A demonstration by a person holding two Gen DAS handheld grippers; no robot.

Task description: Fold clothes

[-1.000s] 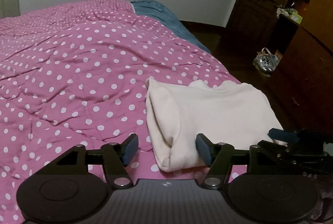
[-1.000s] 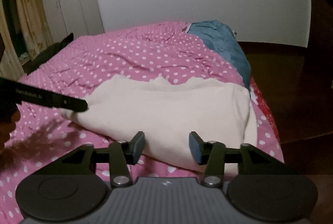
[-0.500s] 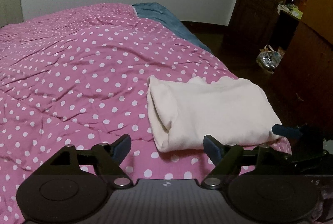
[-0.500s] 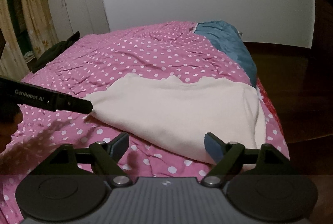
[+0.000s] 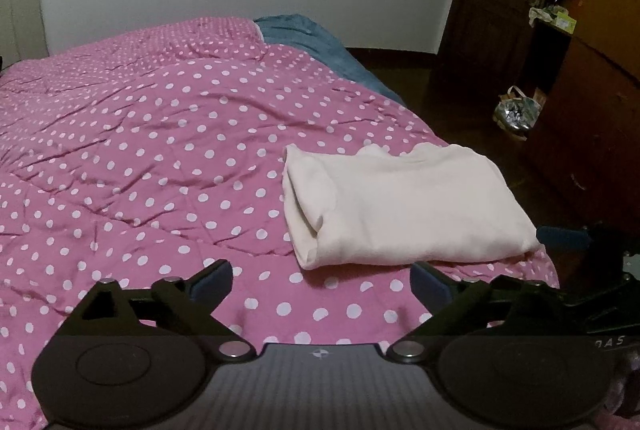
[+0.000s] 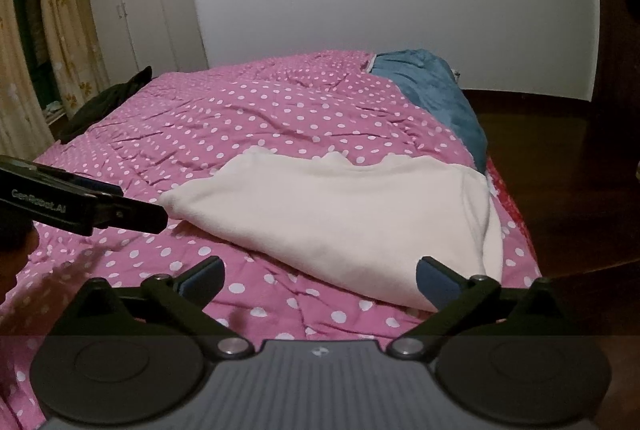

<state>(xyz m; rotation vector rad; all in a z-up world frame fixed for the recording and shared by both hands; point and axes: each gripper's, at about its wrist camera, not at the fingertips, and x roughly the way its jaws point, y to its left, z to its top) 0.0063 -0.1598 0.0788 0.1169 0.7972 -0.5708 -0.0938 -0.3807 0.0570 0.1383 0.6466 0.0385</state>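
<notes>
The cream garment (image 5: 404,206) lies folded into a neat rectangle near the foot corner of the polka-dot bed (image 5: 160,150); the left tool (image 5: 320,280) and right tool (image 6: 318,280) hover spread wide, gripping nothing; the folding looks finished, little left.
</notes>
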